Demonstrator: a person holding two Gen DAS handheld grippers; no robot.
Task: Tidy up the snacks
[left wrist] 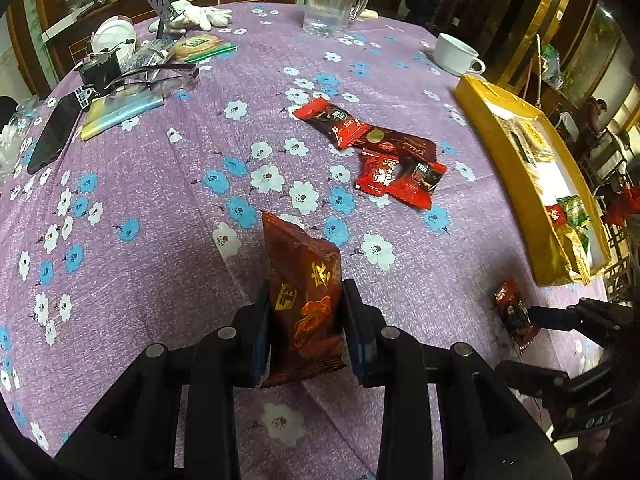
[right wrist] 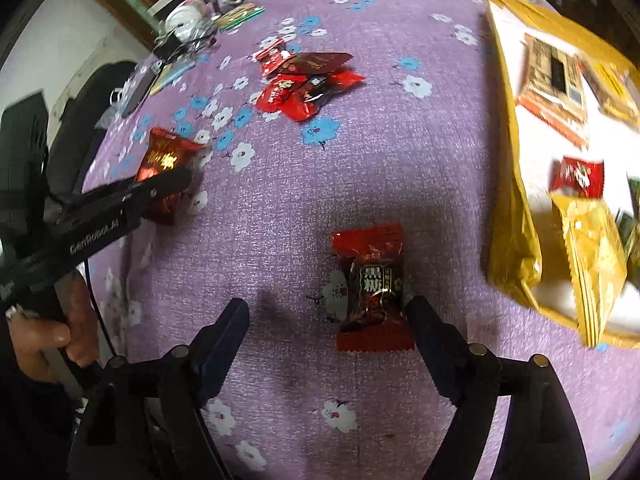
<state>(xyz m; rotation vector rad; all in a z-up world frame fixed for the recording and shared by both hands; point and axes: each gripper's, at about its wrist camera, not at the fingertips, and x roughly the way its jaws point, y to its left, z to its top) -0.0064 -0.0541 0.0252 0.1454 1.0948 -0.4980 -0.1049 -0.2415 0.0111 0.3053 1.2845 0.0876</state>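
A dark red crinkly foil snack packet [left wrist: 306, 304] sat clamped upright in the left claw [left wrist: 306, 320] above the purple flowered desk [left wrist: 160, 200], while the right claw [right wrist: 328, 320] stood apart around a small red-and-black wrapped candy [right wrist: 370, 288] lying near the yellow cardboard box [right wrist: 512, 208].

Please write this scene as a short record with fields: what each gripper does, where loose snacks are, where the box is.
left gripper: shut on dark red snack packet
right gripper: open, small red candy lies between its fingers on the cloth
loose snacks: red packet pile mid-table
yellow box: at the table's right edge, with some snacks inside
surface: purple flowered tablecloth
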